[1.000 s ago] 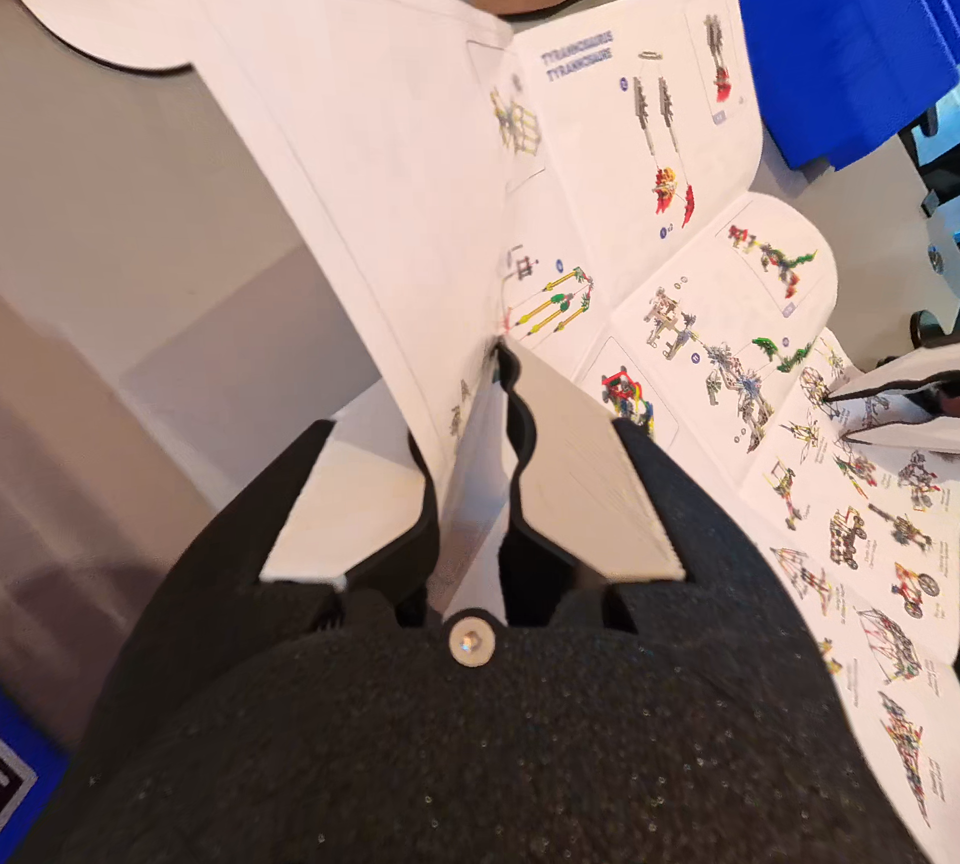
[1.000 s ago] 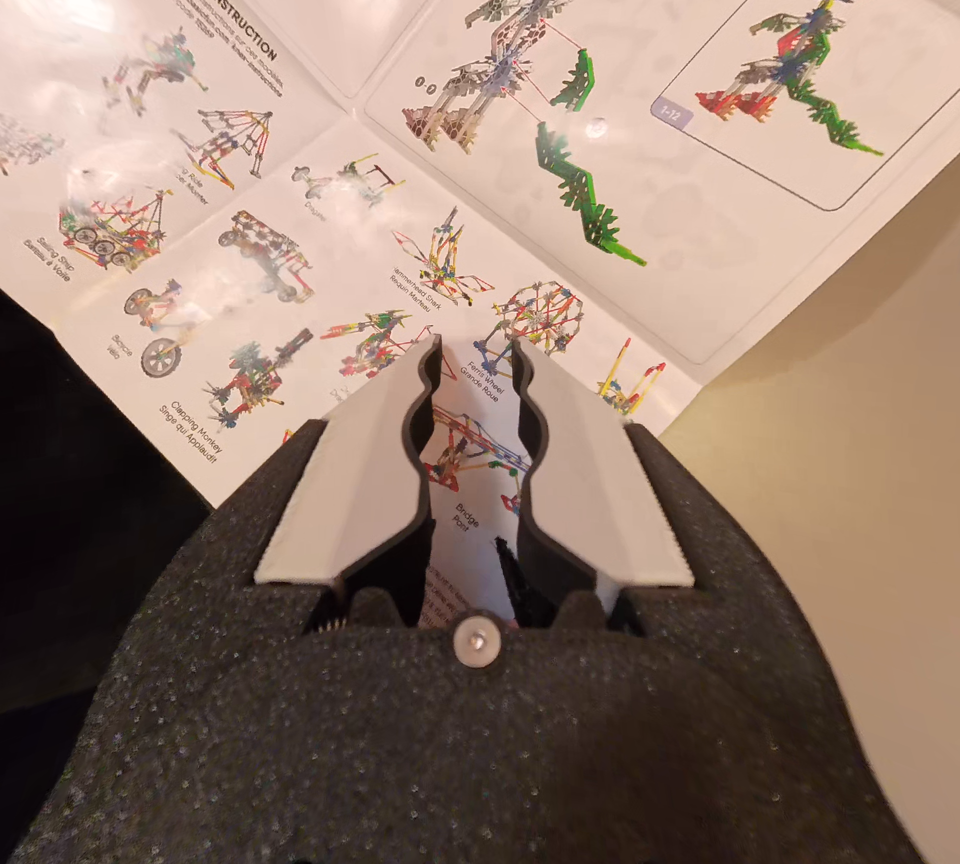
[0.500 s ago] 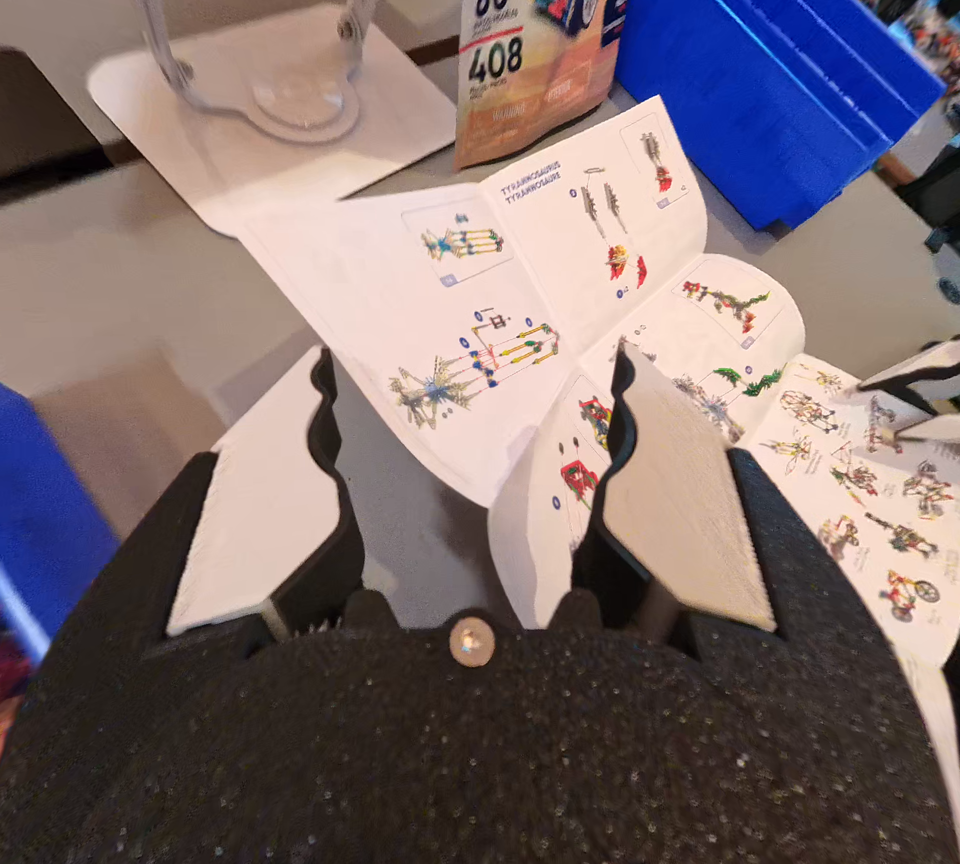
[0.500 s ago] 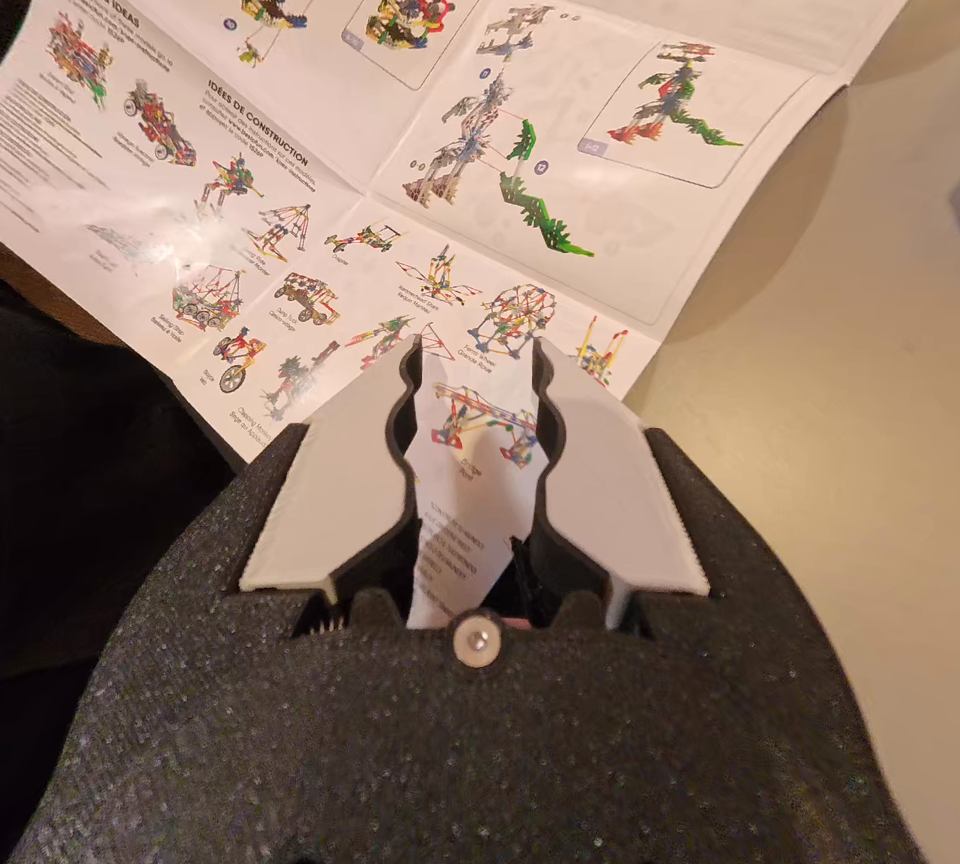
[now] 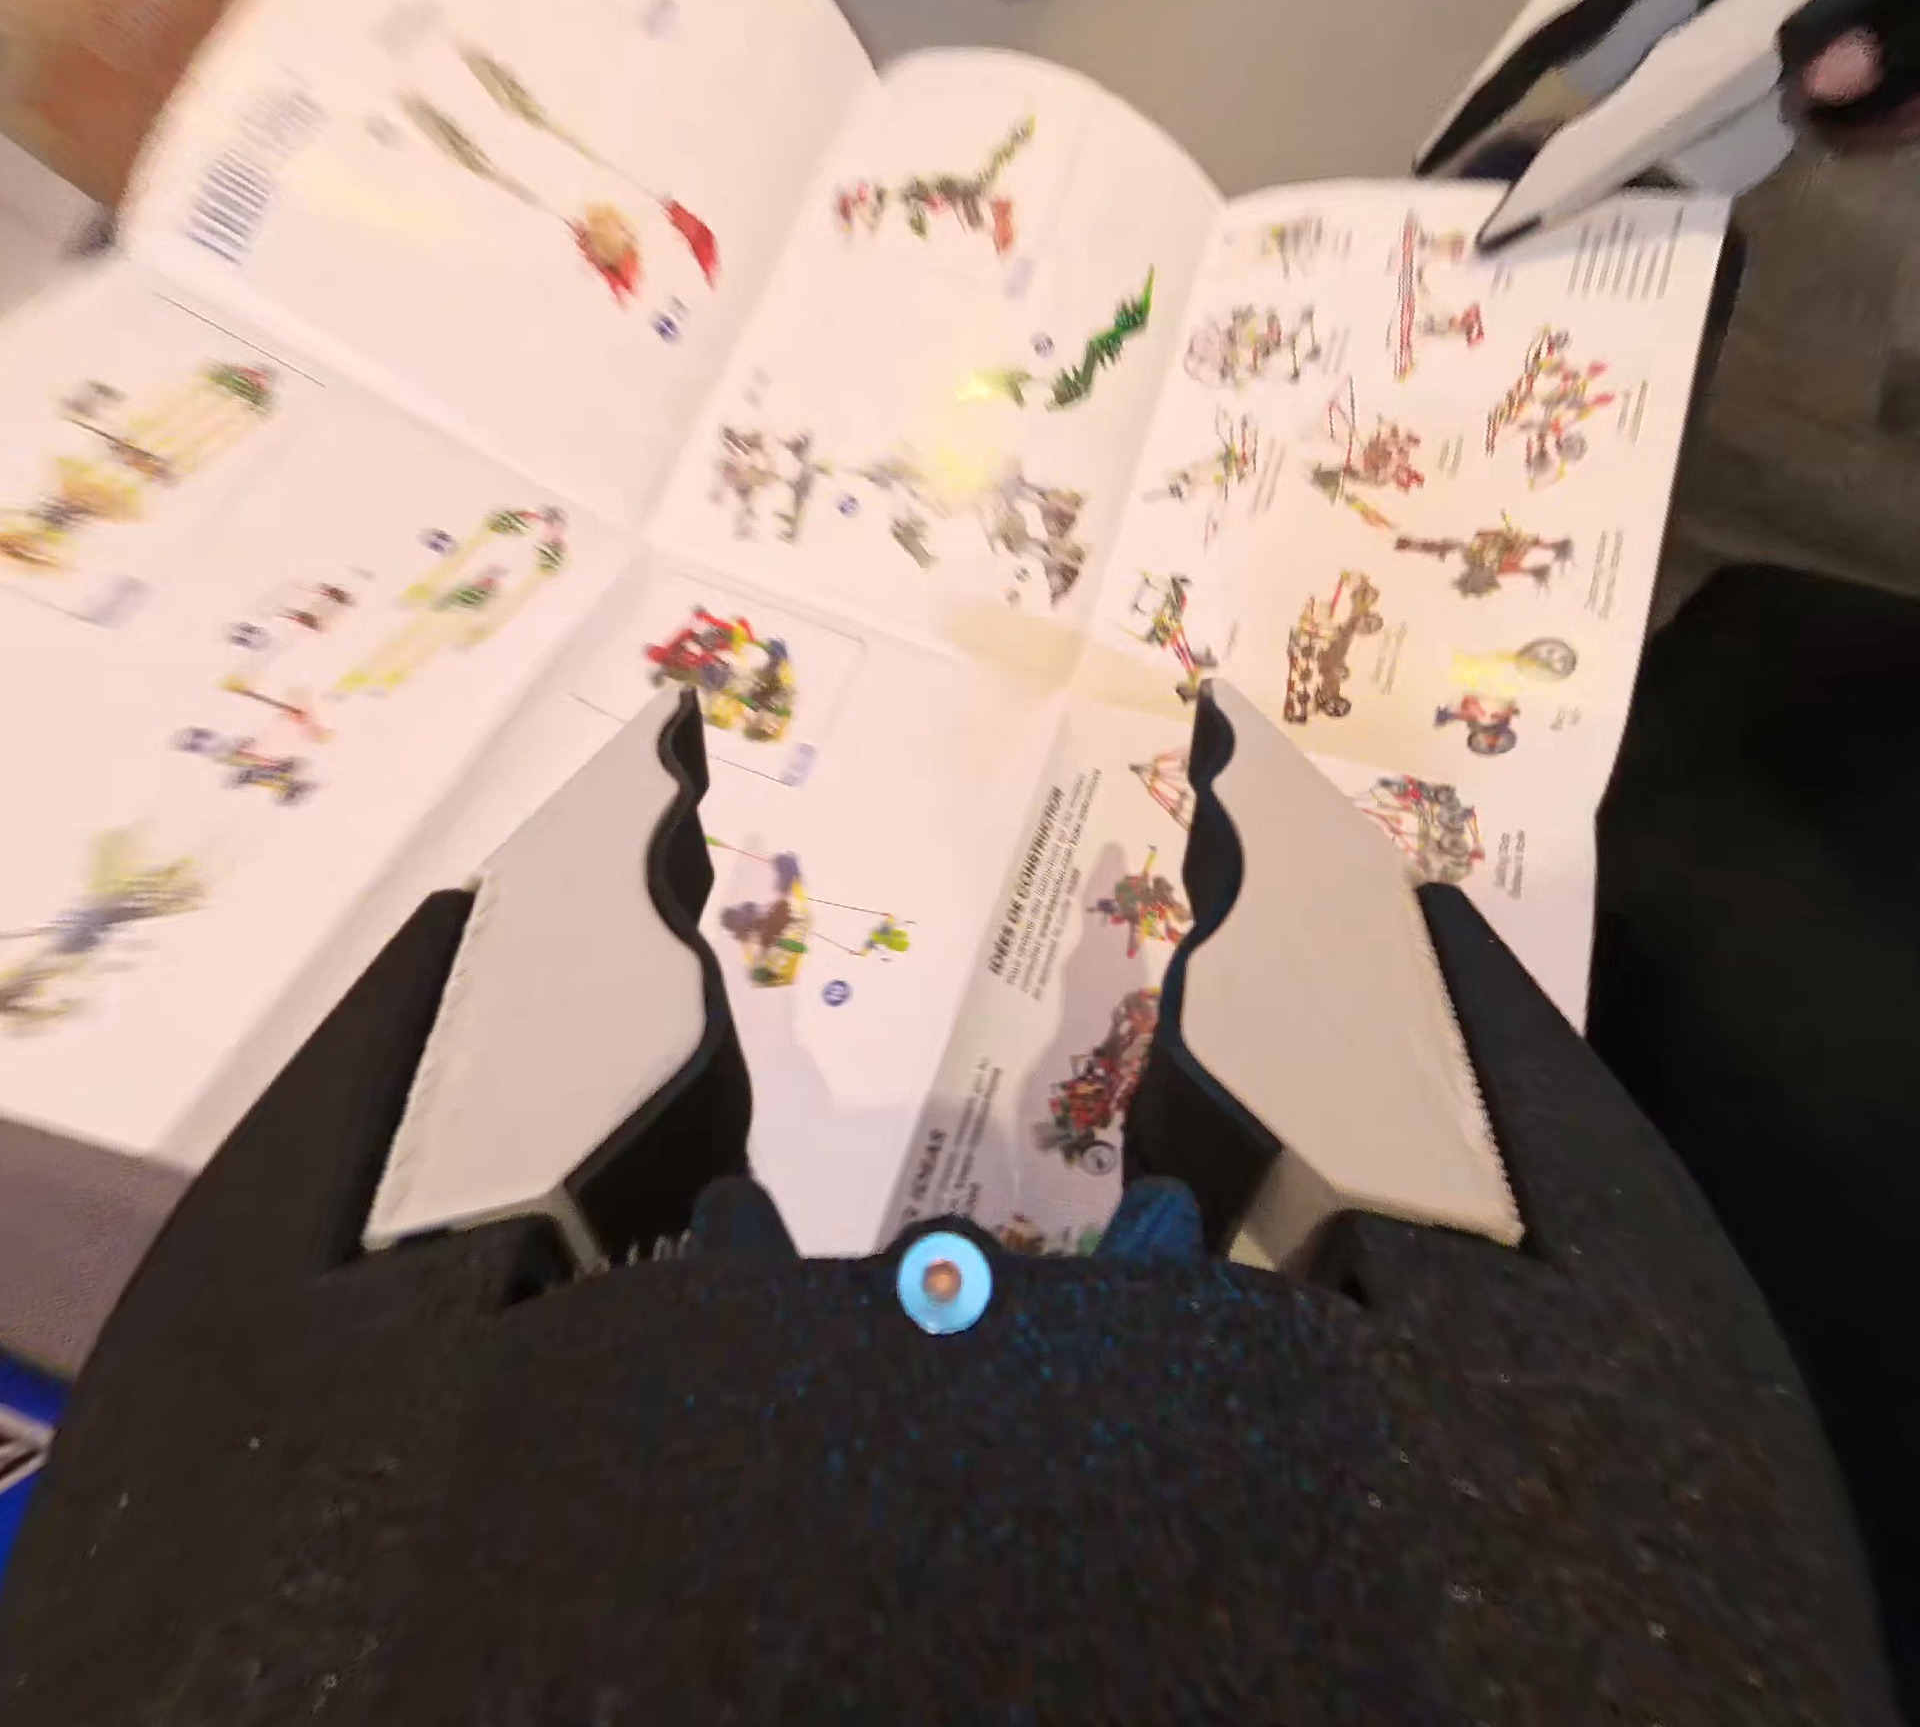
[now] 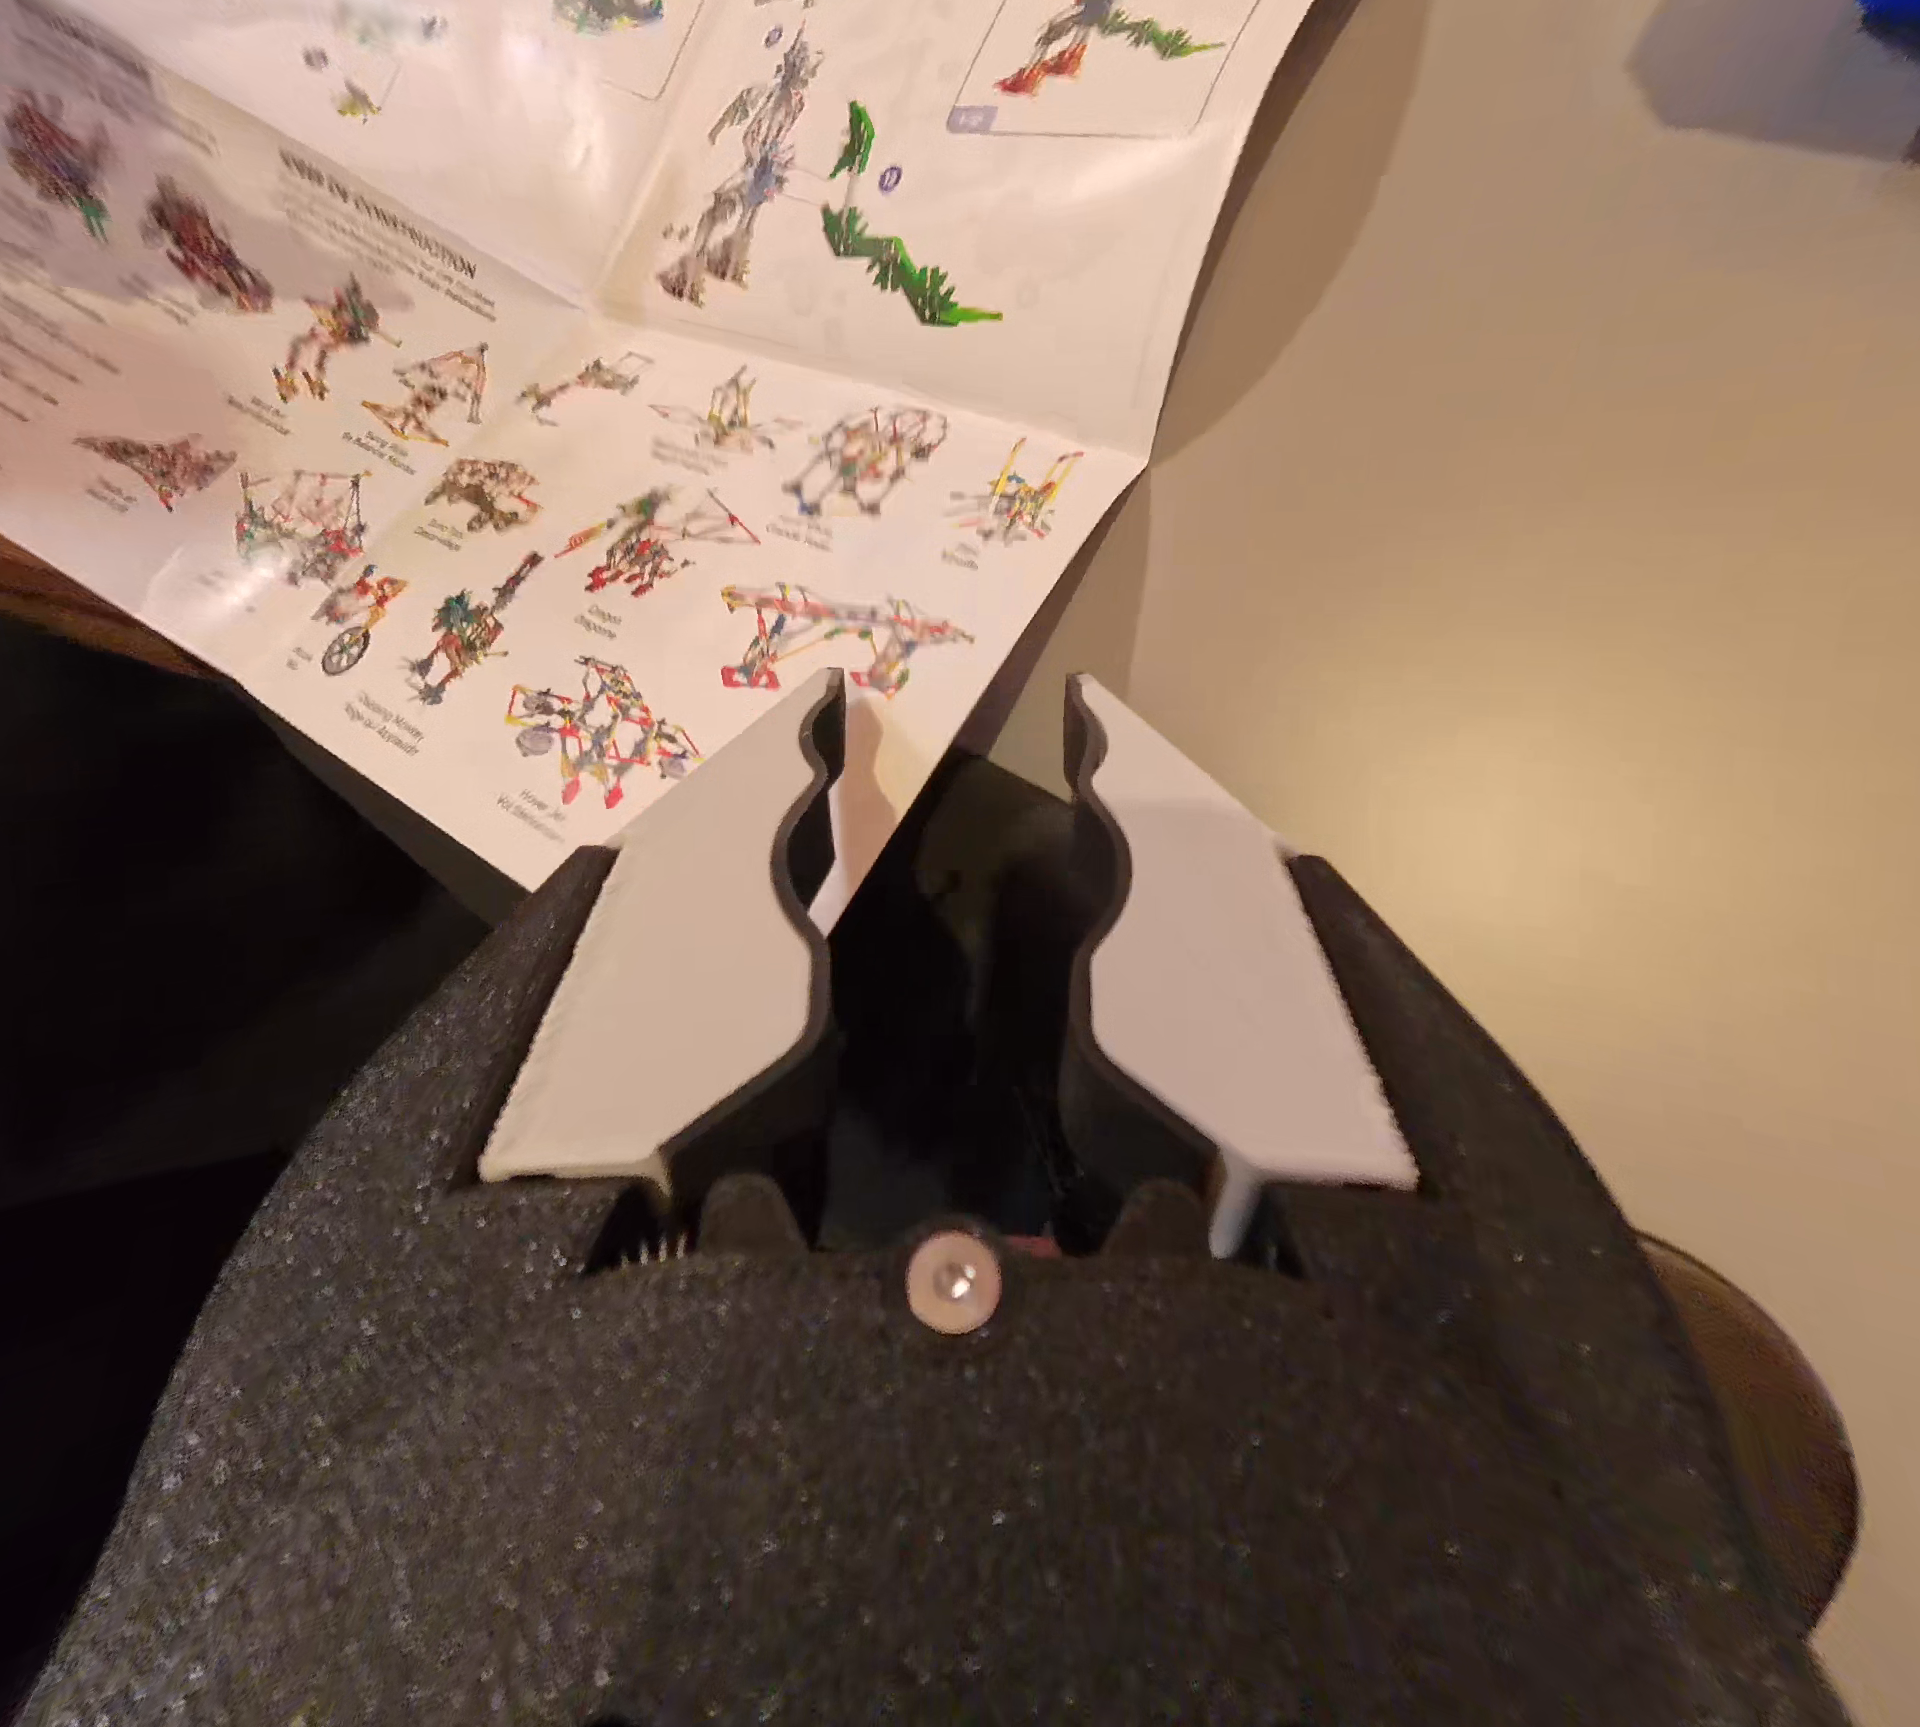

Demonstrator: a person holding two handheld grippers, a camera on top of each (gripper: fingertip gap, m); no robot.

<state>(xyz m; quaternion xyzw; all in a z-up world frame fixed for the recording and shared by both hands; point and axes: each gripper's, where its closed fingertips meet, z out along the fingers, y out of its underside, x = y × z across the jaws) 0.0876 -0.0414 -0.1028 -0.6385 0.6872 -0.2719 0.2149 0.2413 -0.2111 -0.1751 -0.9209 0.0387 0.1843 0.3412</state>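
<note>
Left wrist view: left gripper (image 5: 940, 701), spread wide, has released the instruction sheet (image 5: 935, 327), now lying unfolded. Right gripper (image 6: 956, 690), lower centre, likewise parted, empty.

The unfolded leaflet (image 5: 914, 472) lies on the table (image 6: 1507, 534), its near edge overhanging.

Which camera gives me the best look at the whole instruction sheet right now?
The left wrist view: the instruction sheet lies unfolded across most of it, though blurred. The right wrist view shows only one end of the sheet, its corner beside the open right tongs.
</note>
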